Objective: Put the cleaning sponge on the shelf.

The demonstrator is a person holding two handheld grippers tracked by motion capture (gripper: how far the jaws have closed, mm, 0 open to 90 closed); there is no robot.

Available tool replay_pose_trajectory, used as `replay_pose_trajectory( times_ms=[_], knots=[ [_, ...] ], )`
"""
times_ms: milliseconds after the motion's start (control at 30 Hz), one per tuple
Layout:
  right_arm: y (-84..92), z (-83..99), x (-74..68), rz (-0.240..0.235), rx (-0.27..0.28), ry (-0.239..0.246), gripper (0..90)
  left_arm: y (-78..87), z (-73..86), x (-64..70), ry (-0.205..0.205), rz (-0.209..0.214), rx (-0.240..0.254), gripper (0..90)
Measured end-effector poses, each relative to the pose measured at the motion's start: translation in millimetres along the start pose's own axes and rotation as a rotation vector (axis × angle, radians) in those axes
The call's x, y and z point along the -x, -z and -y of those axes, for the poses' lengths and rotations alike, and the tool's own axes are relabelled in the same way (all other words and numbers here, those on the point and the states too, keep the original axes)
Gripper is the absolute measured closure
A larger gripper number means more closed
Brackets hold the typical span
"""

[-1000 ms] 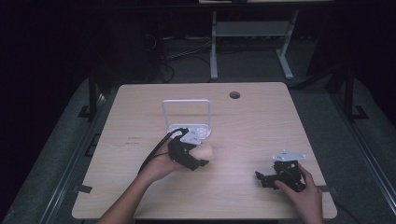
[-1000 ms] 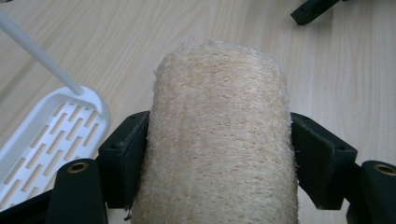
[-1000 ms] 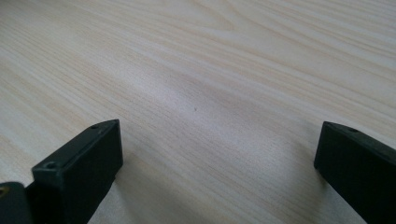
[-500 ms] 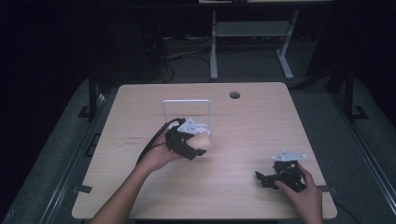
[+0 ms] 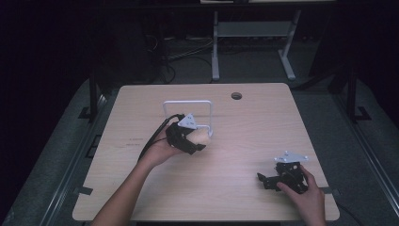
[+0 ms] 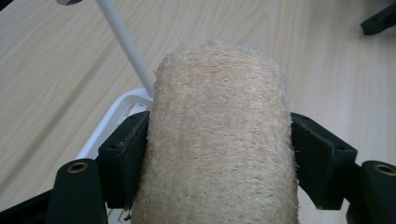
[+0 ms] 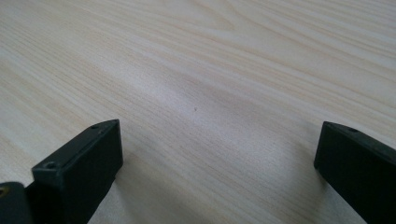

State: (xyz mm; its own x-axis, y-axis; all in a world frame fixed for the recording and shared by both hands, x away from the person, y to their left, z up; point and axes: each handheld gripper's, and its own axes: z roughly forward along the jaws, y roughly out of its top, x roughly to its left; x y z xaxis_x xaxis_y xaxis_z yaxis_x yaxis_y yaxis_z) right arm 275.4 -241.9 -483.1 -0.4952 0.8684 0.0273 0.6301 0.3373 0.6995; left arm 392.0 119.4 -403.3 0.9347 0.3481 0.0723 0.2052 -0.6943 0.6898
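Beside the white wire rack [image 5: 188, 113] at mid-table, I am clamping my left gripper [image 6: 219, 149] on a loofah sponge [image 6: 219, 140], its jaws pressing both sides. Near the front right edge, my right gripper [image 7: 219, 154] is resting with jaws wide apart over bare wood.

I see a light wood-grain table [image 5: 141, 188] filling the middle of the high view, a round cable hole [image 5: 236, 96] near its upper edge, a white wire rack [image 5: 188, 113] standing on it just left of centre, dark floor around
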Motion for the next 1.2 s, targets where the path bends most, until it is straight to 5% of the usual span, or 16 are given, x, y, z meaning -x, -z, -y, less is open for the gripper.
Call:
replay_pose_trajectory(
  times_ms=[800,1200],
  knots=[
    [-0.1,0.0,0.0,0.000,0.000,0.000,0.9,-25.2,12.4,-31.3,0.071,-0.082,-0.036,26.4],
    [-0.1,0.0,0.0,-0.001,0.000,0.000,0.9,-35.2,11.0,-37.8,0.073,-0.106,-0.058,26.4]
  ],
)
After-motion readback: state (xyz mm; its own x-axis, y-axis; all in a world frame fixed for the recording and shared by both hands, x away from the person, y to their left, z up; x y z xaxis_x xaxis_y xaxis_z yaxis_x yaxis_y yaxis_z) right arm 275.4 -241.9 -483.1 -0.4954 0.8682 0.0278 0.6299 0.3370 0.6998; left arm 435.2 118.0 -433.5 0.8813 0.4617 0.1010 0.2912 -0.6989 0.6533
